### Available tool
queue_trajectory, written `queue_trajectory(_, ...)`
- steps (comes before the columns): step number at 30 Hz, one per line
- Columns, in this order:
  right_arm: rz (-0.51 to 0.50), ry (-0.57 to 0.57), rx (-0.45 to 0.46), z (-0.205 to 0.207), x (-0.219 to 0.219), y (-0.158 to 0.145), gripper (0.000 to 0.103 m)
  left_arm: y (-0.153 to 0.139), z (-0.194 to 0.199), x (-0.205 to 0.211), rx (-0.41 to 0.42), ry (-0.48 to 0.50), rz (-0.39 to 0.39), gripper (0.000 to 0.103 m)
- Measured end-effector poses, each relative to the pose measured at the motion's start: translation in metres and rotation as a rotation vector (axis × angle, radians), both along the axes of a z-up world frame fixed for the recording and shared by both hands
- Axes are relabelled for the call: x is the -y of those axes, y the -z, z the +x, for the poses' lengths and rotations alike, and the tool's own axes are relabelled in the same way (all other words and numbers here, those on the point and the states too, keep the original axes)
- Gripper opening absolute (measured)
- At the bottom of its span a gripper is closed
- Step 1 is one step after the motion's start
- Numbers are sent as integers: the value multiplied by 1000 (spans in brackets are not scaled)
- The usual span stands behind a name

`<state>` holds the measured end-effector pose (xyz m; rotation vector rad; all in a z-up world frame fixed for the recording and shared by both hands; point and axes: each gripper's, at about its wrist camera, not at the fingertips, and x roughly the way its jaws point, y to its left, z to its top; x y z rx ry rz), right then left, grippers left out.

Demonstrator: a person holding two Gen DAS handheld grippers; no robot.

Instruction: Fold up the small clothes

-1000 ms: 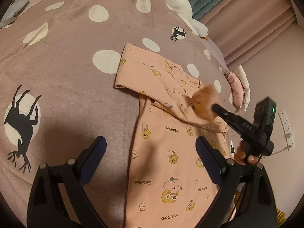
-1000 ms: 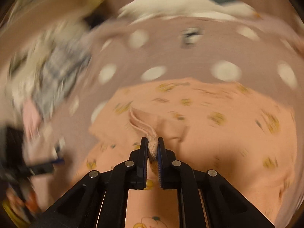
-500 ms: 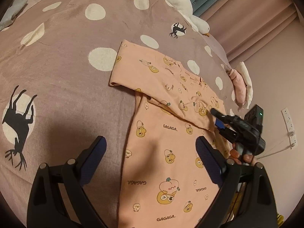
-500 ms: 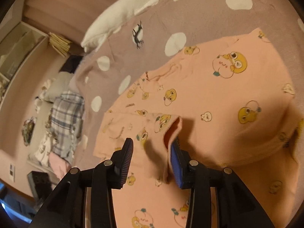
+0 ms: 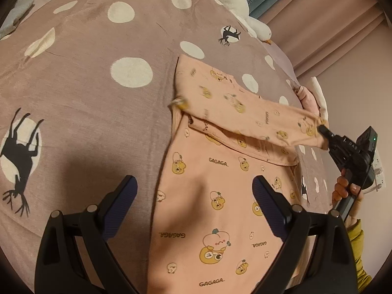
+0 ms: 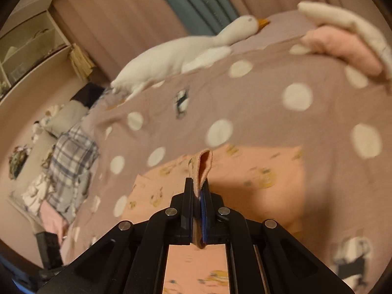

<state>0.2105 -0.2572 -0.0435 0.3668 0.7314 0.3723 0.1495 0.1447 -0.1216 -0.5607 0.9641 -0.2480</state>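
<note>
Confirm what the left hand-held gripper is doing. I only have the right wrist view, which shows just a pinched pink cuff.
Observer: The left hand-held gripper is open and empty, hovering over the pink shirt.
Operator: Sleeve state?
Observer: The sleeve is stretched sideways above the shirt, out to the right hand-held gripper, whose jaws have just closed on the cuff.
Operator: Body flat?
Observer: Yes, the lower part lies flat on the bedspread.

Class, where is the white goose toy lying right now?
In the right wrist view, the goose toy lies upper centre along the bedspread's far edge, before the curtains.
</note>
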Motion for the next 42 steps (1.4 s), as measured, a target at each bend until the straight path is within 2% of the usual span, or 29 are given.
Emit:
queue_trajectory(4, -68, 74, -91, 9, 21, 29, 6, -1, 4, 8, -5, 18, 4, 95)
queue_trajectory(6, -61, 85, -159, 17, 25, 48, 6, -4, 8, 13, 0, 26, 13, 95)
queue_trajectory(9, -153, 158, -228, 24, 28, 68, 6, -8, 17, 20, 9, 39, 36, 95)
queue_trajectory(10, -165, 170, -236, 23, 27, 70, 10, -10, 21, 22, 14, 46, 41, 95)
queue_trajectory(11, -177, 187, -232, 22, 28, 69, 16, -13, 25, 24, 22, 53, 45, 95)
queue_trajectory(14, -218, 236, -118, 9, 28, 52, 16, -21, 42, 33, 57, 72, 58, 94)
queue_trajectory(17, -208, 184, -9, -6, 24, 34, 16, -29, 62, 46, 95, 100, 55, 93)
queue_trajectory(18, -193, 142, 8, -9, 21, 31, 17, -29, 70, 50, 104, 110, 55, 91)
queue_trajectory(19, -185, 90, 9, -11, 16, 32, 16, -28, 77, 54, 107, 113, 58, 83)
queue_trajectory(21, -214, 31, -7, -10, 9, 38, 16, -21, 95, 61, 91, 128, 61, 62)
queue_trajectory(24, -261, 3, -42, -7, 1, 54, 16, -3, 114, 65, 39, 123, 82, 41)
queue_trajectory(28, -291, 7, -118, 1, -1, 78, 16, 21, 123, 59, -22, 112, 121, 39)
queue_trajectory(30, -308, 3, -144, -1, 0, 85, 16, 28, 122, 53, -31, 112, 114, 33)
queue_trajectory(34, -336, 1, -149, -10, -4, 84, 16, 24, 117, 46, -36, 121, 88, 35)
queue_trajectory(35, -336, 4, -143, -13, -4, 81, 16, 21, 114, 46, -37, 119, 86, 39)
queue_trajectory(37, -323, 3, -128, -23, -5, 76, 16, 15, 103, 44, -31, 114, 85, 55)
queue_trajectory(38, -308, -4, -123, -29, -4, 74, 16, 11, 96, 44, -23, 112, 90, 68)
queue_trajectory(39, -296, -10, -119, -37, -2, 72, 16, 8, 86, 44, -14, 109, 109, 75)
queue_trajectory(42, -299, -20, -111, -56, -2, 70, 20, 2, 56, 39, -1, 108, 143, 75)
